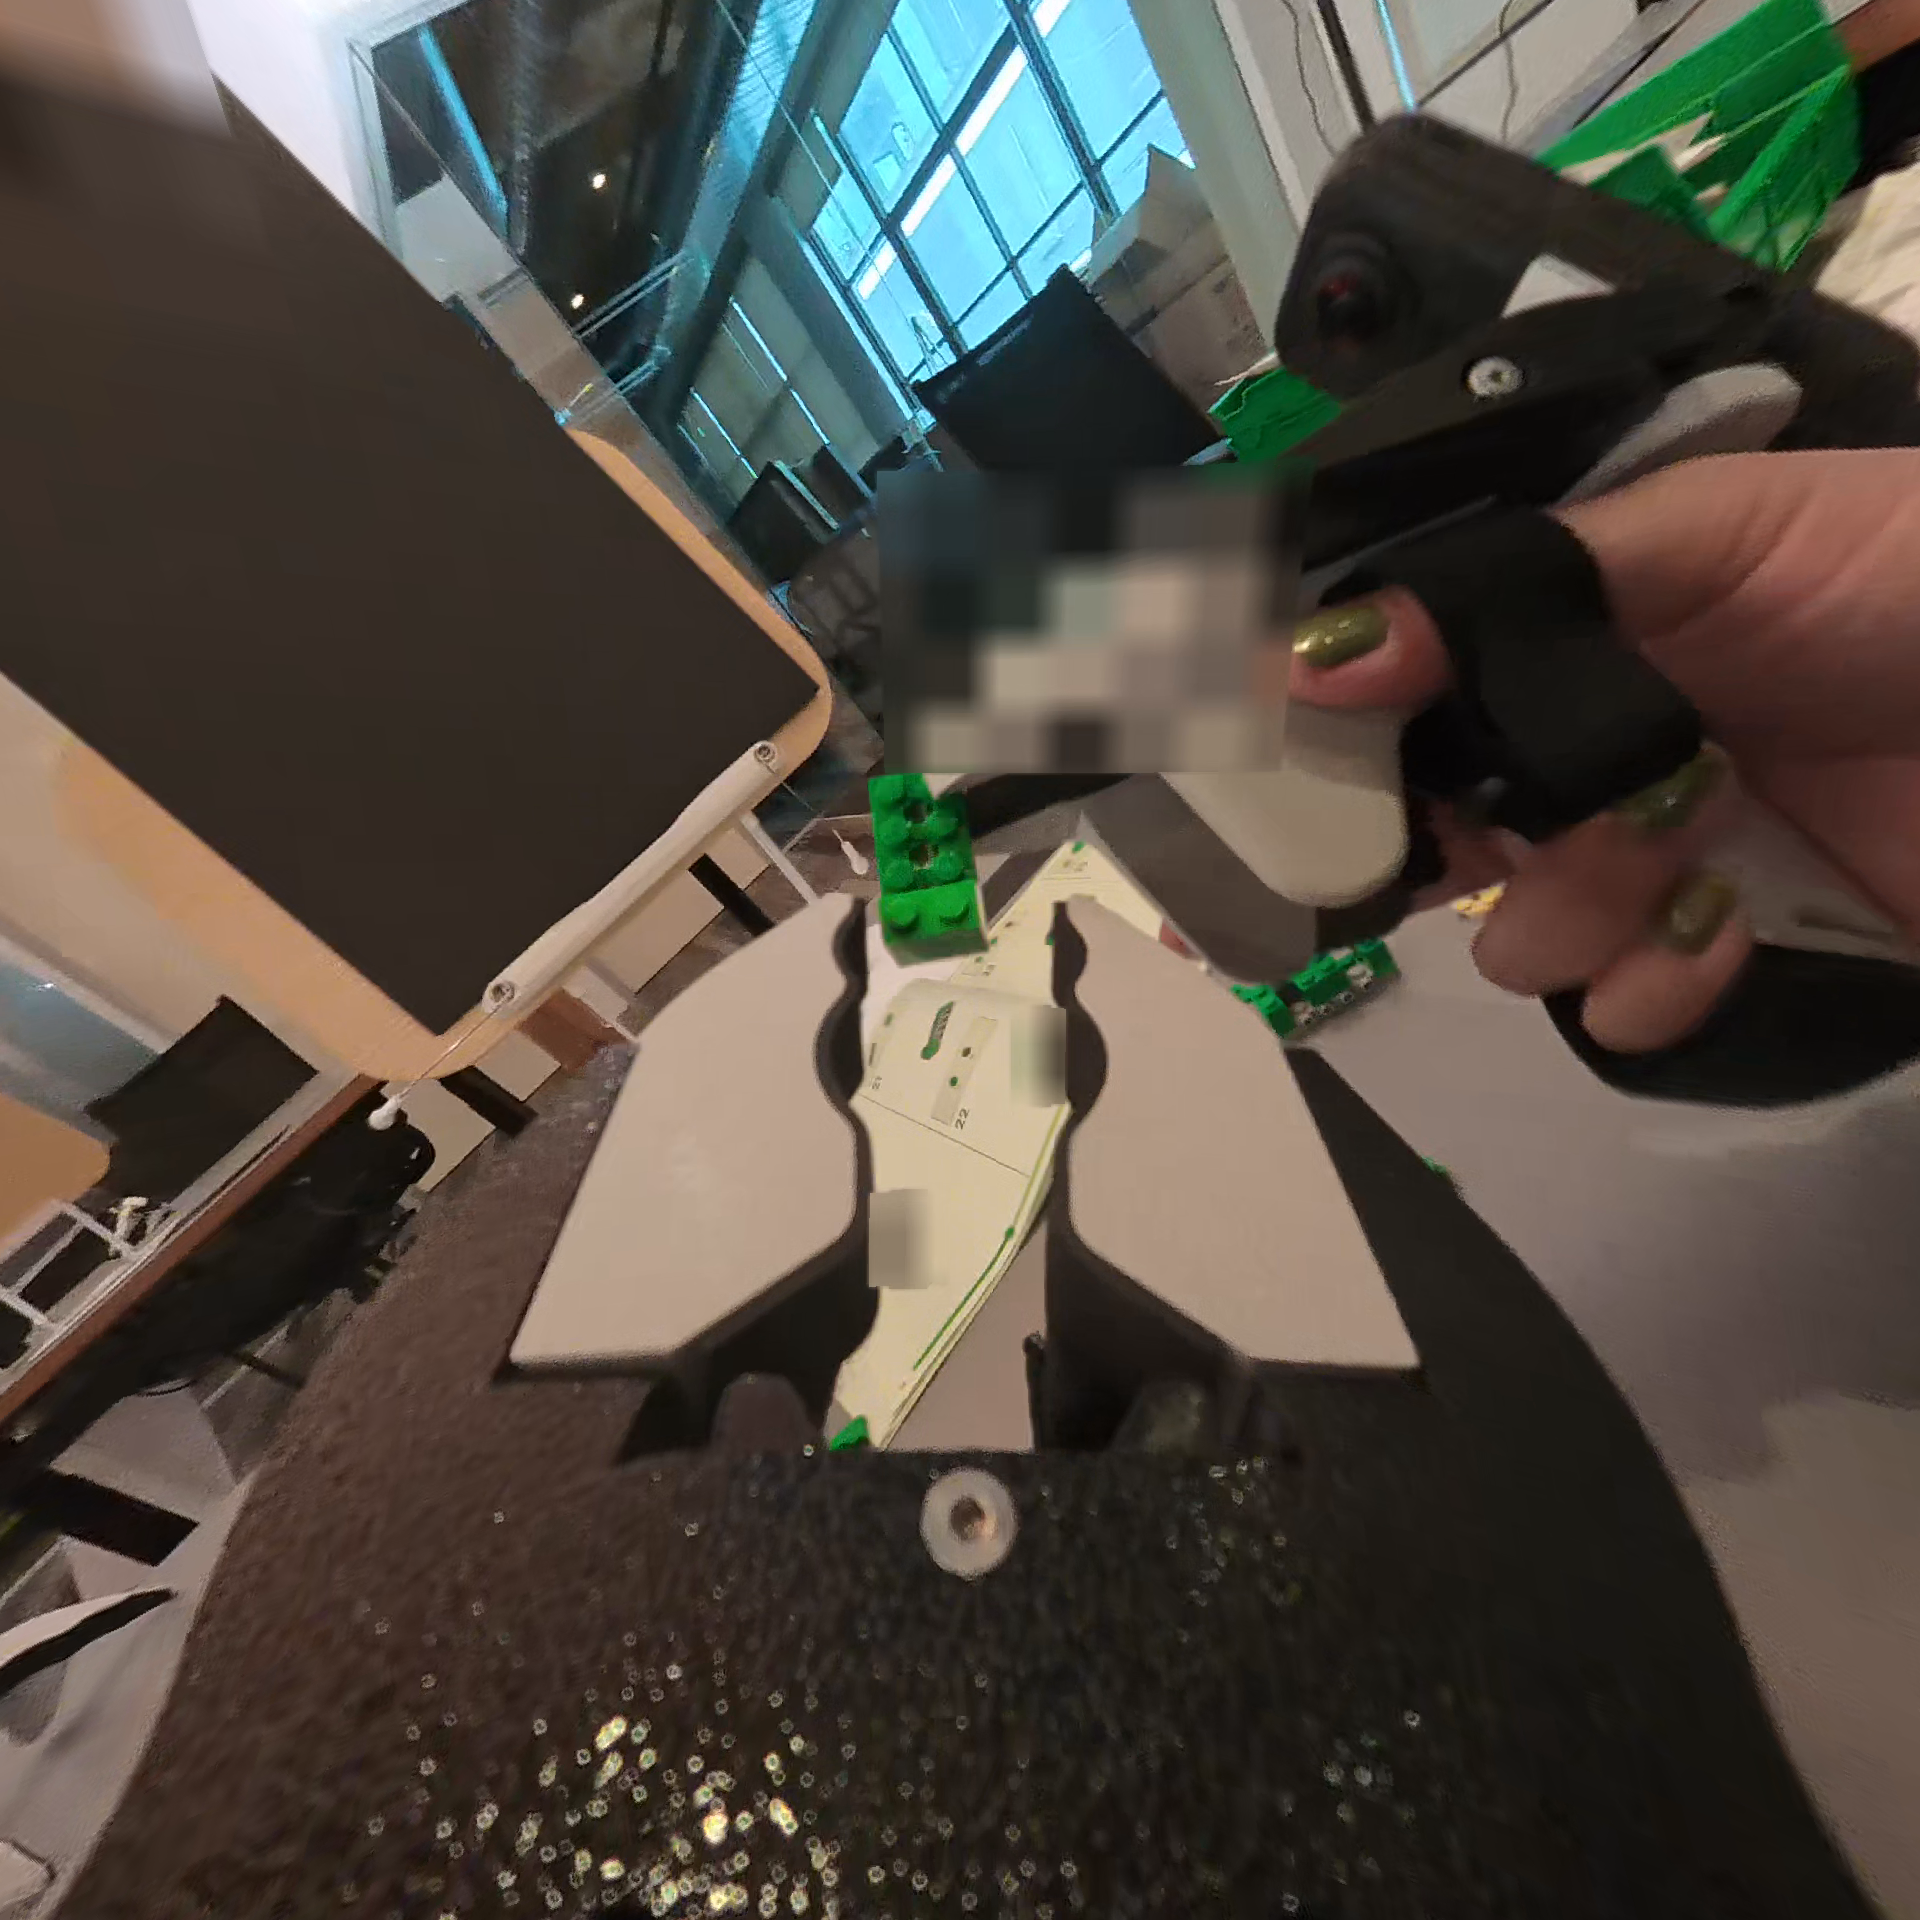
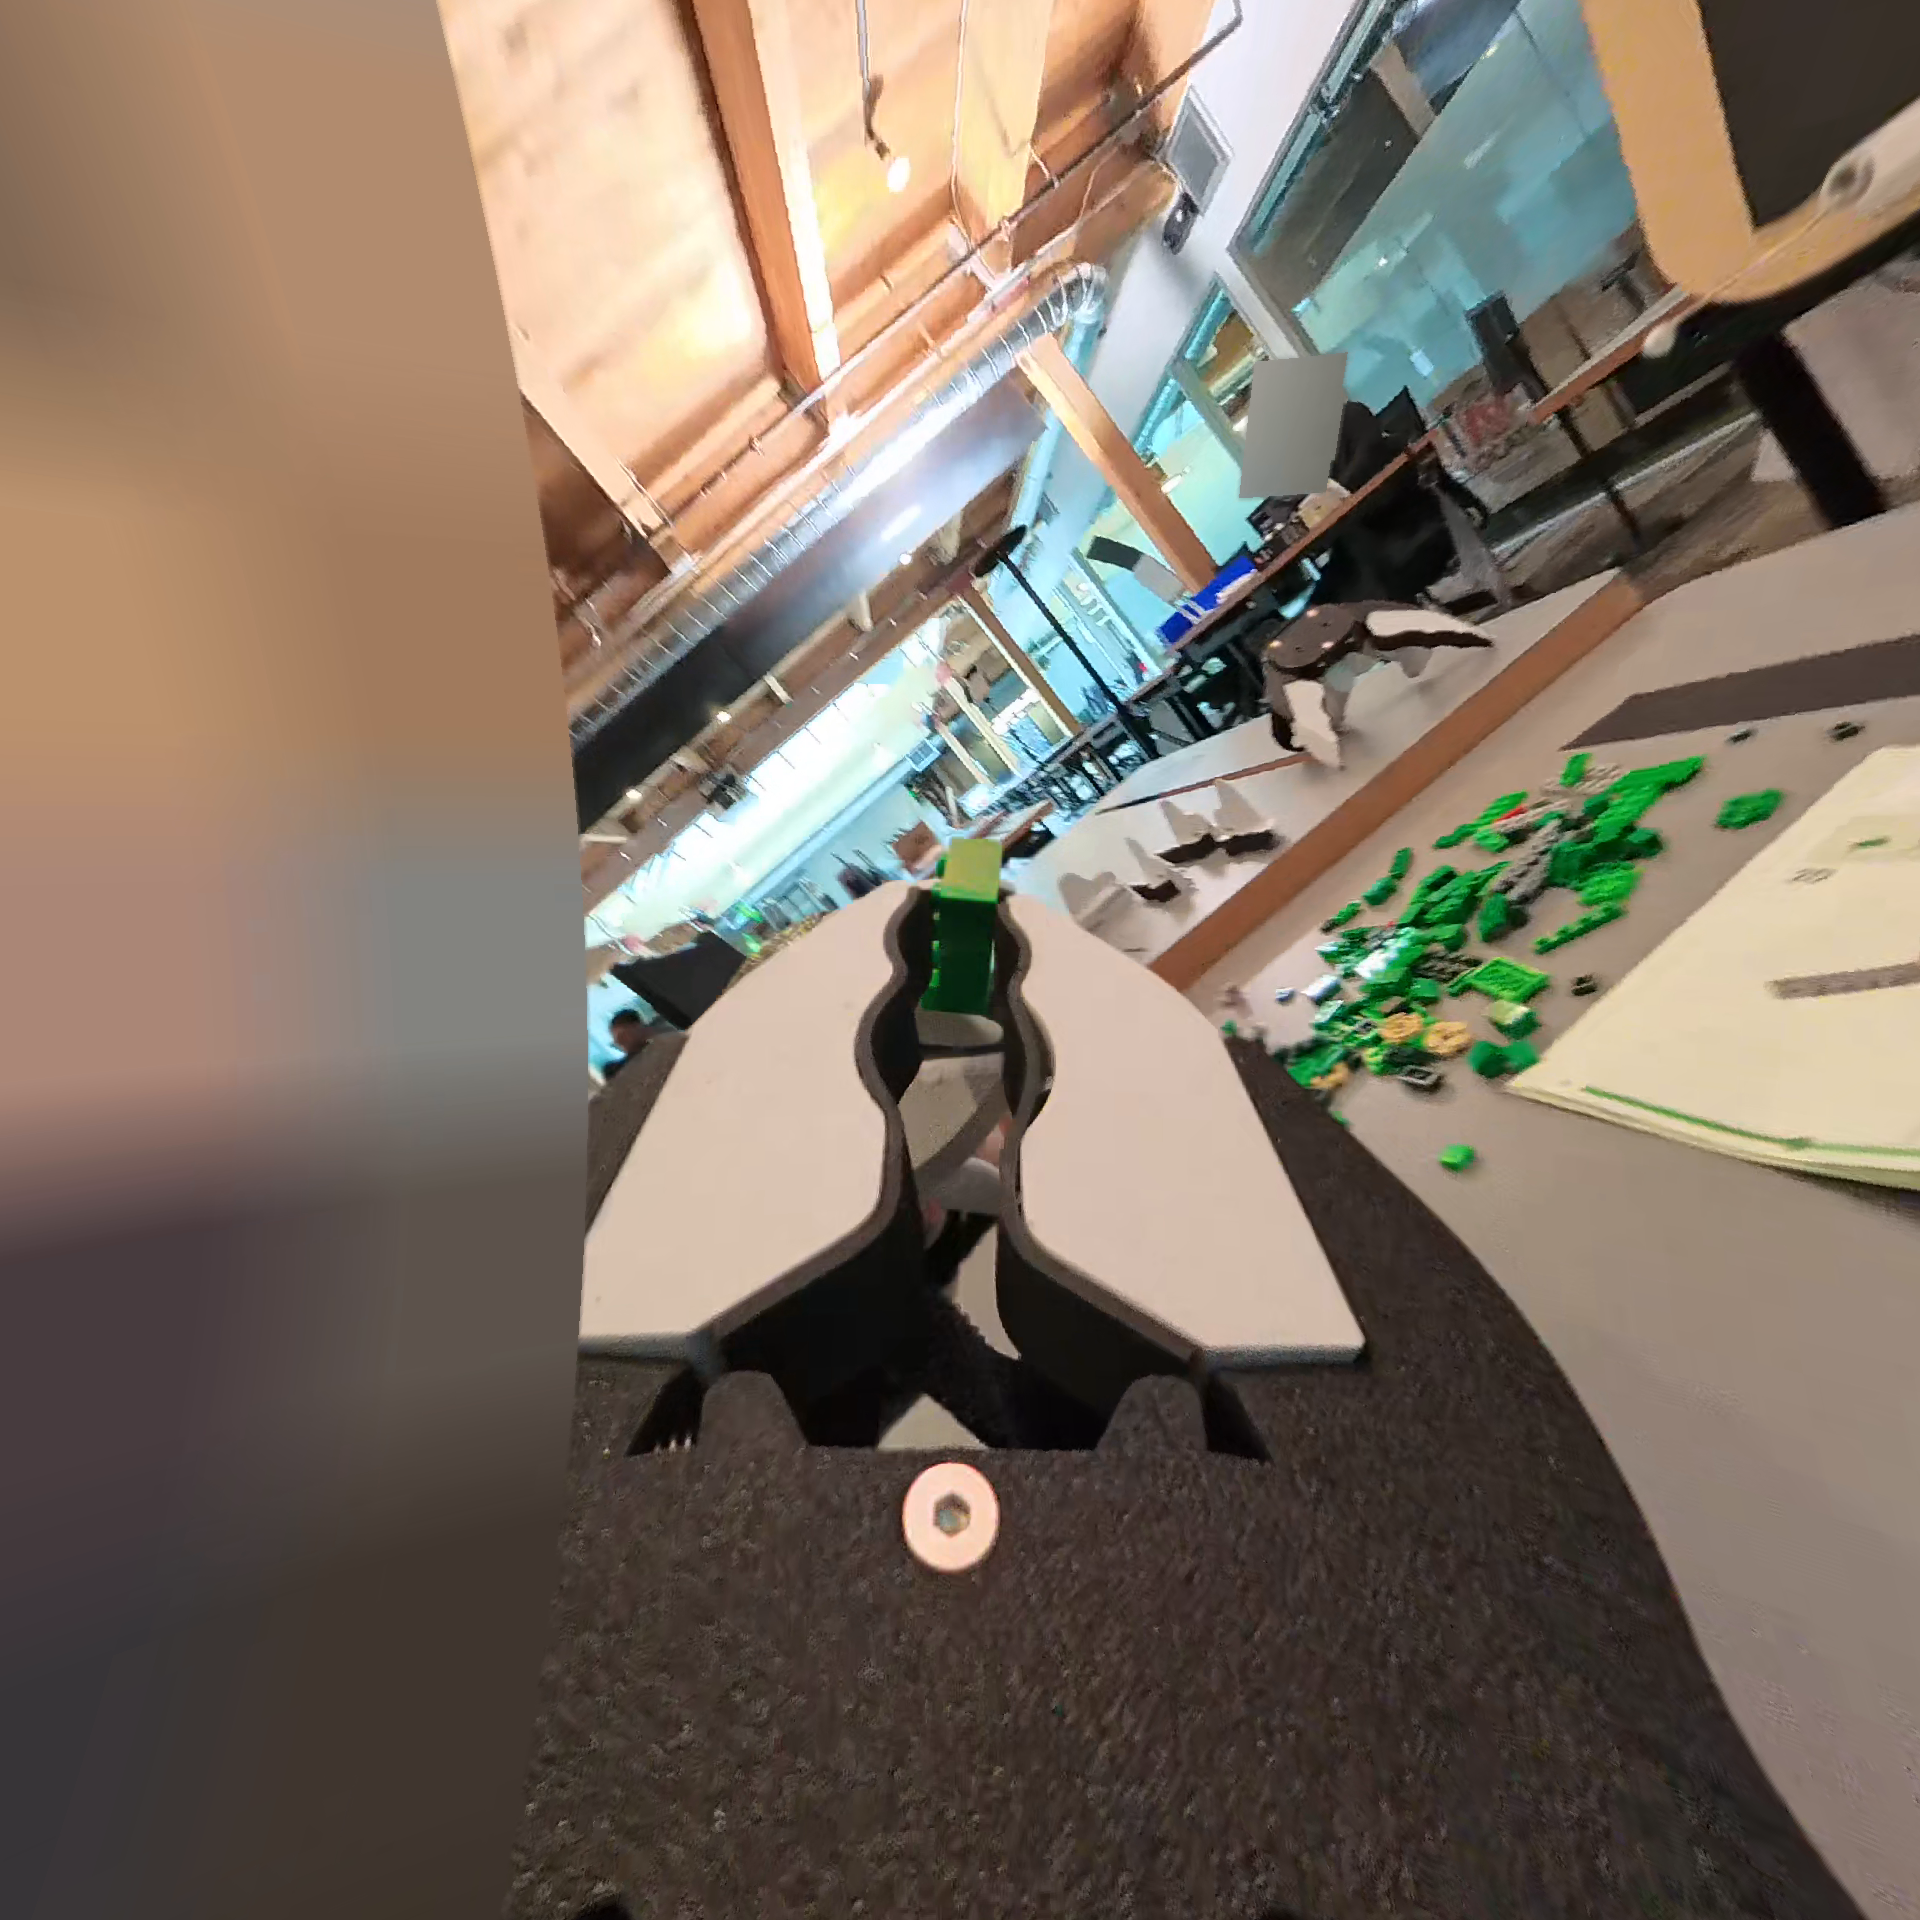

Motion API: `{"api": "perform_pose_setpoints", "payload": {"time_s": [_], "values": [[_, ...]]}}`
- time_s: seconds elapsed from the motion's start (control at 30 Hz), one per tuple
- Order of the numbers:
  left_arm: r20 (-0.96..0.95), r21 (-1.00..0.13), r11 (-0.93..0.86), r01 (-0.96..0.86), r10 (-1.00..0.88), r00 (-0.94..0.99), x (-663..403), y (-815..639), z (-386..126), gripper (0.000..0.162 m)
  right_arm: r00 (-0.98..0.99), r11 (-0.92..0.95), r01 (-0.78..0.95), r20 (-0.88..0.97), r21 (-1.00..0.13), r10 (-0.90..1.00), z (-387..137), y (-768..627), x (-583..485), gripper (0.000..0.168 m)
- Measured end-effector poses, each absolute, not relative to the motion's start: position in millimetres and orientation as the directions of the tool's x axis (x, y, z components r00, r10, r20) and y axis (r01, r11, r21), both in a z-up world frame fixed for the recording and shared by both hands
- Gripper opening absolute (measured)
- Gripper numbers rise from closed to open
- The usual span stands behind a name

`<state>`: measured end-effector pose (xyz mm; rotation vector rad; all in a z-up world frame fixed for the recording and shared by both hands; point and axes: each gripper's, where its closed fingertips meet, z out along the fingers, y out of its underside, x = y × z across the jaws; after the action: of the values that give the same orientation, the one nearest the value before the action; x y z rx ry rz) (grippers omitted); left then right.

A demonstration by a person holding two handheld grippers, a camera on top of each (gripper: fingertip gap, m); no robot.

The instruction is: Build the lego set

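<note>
In the right wrist view my right gripper [image 2: 956, 906] is shut on a small green lego piece [image 2: 961, 951] with a lime top, held up in the air. In the left wrist view the same green piece [image 1: 925, 873] hangs just beyond my left gripper [image 1: 961, 920], close to its left fingertip. The left gripper is open and empty. The right gripper's body [image 1: 1475, 436], held by a hand [image 1: 1766, 665], comes in from the upper right. A pile of loose green bricks [image 2: 1507, 935] lies on the grey table [image 2: 1714, 1351].
An open instruction booklet [image 1: 956, 1122] lies on the table under the left gripper and shows at the right [image 2: 1766, 987]. A small green build [image 1: 1320, 987] sits beside it. A black-topped table [image 1: 312, 520] stands to the left. A blurred shape [image 2: 260, 935] fills the right wrist view's left side.
</note>
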<state>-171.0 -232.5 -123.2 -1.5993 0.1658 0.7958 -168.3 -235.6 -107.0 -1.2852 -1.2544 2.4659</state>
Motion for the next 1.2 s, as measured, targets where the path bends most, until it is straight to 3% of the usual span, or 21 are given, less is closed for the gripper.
{"api": "perform_pose_setpoints", "payload": {"time_s": [0.07, 0.2, 0.27, 0.37, 0.47, 0.6, 0.8, 0.97, 1.2], "values": [[-0.524, -0.851, -0.191, -0.489, 0.357, 0.773, -174.7, -233.6, -121.8, 0.02, -0.64, -0.664, 0.282, -0.651, -0.693, 0.408, -110.4, -239.2, -169.5, 0.01], [-0.394, -0.917, -0.183, -0.353, 0.296, 0.87, -179.3, -241.0, -130.8, 0.017, -0.662, -0.585, 0.234, -0.568, -0.777, 0.489, -116.5, -244.1, -169.4, 0.013], [-0.353, -0.926, -0.246, -0.288, 0.285, 0.891, -191.3, -255.4, -142.4, 0.017, -0.681, -0.429, 0.172, -0.422, -0.887, 0.598, -127.0, -241.2, -173.1, 0.015], [-0.257, -0.932, -0.319, -0.174, 0.241, 0.936, -203.6, -280.7, -163.9, 0.017, -0.68, 0.016, 0.22, -0.142, -0.975, 0.719, -172.4, -231.0, -188.9, 0.019], [-0.167, -0.914, -0.4, -0.067, 0.221, 0.961, -209.8, -299.0, -186.8, 0.017, -0.707, 0.292, 0.352, -0.048, -0.89, 0.706, -211.4, -232.1, -198.3, 0.022], [-0.205, -0.891, -0.45, -0.066, 0.267, 0.942, -216.3, -310.9, -202.6, 0.017, -0.666, 0.417, 0.522, -0.05, -0.744, 0.744, -249.0, -243.5, -203.0, 0.02], [-0.267, -0.89, -0.446, -0.097, 0.335, 0.904, -231.0, -310.4, -219.2, 0.017, -0.574, 0.466, 0.613, 0.045, -0.638, 0.817, -283.5, -244.9, -203.9, 0.016], [-0.286, -0.908, -0.401, -0.126, 0.369, 0.884, -239.5, -313.5, -217.4, 0.017, -0.514, 0.437, 0.652, 0.062, -0.62, 0.855, -289.9, -245.6, -208.0, 0.016], [-0.303, -0.919, -0.358, -0.162, 0.381, 0.873, -236.4, -320.1, -216.1, 0.017, -0.599, 0.583, 0.623, 0.16, -0.522, 0.784, -280.8, -238.8, -203.0, 0.008]]}}
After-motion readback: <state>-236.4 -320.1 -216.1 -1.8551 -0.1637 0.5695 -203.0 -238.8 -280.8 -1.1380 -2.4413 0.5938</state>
